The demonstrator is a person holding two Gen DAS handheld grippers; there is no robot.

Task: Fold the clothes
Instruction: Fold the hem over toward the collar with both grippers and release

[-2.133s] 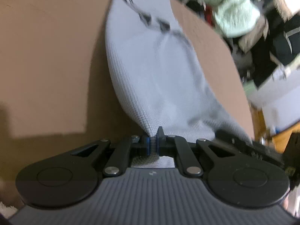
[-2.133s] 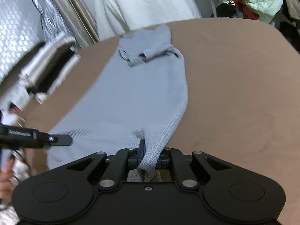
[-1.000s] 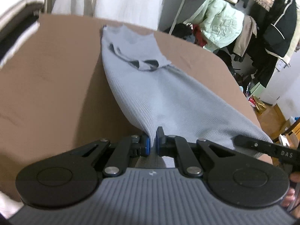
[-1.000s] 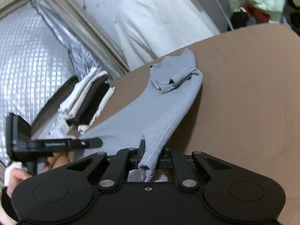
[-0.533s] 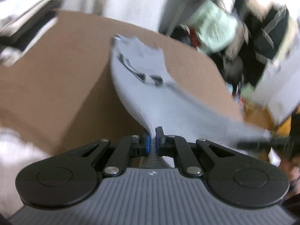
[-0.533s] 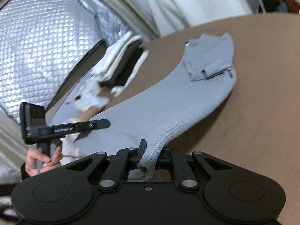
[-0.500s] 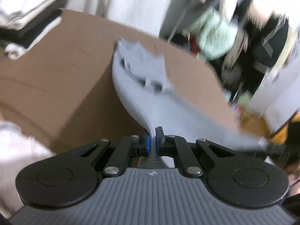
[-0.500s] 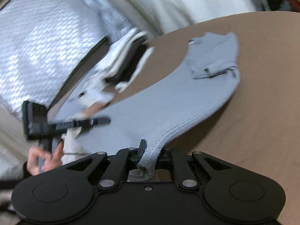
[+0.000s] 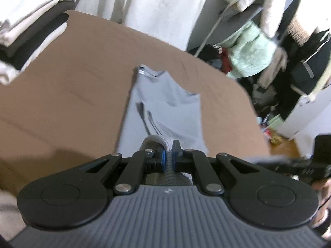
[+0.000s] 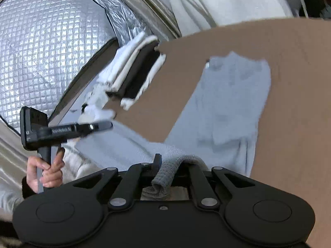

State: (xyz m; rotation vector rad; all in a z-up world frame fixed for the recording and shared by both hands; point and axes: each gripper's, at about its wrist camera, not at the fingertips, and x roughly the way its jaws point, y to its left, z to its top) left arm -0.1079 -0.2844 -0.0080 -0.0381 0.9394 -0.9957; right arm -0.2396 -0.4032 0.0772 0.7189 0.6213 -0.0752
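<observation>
A light grey knit garment (image 9: 165,103) lies lengthwise on the brown table (image 9: 72,95), its far end flat and its near end lifted. My left gripper (image 9: 169,157) is shut on one near corner of the cloth, which bunches up between the blue pads. In the right wrist view the same grey garment (image 10: 231,99) runs away from me, and my right gripper (image 10: 171,165) is shut on its other near corner. The hem between the two corners hangs stretched above the table's near edge. The left gripper (image 10: 107,125) shows there too, held by a hand (image 10: 45,169).
A stack of folded white and black clothes (image 9: 26,26) sits at the table's far left corner, also the stack (image 10: 136,72) in the right wrist view. Hanging white fabric (image 9: 155,4) and a rack of jackets (image 9: 258,47) stand behind the table. Quilted silver insulation (image 10: 41,41) covers the left wall.
Both grippers have risen and drawn back with the garment's near corners. The cloth, earlier slanted and sagging, now lies straighter along the table with its near end raised.
</observation>
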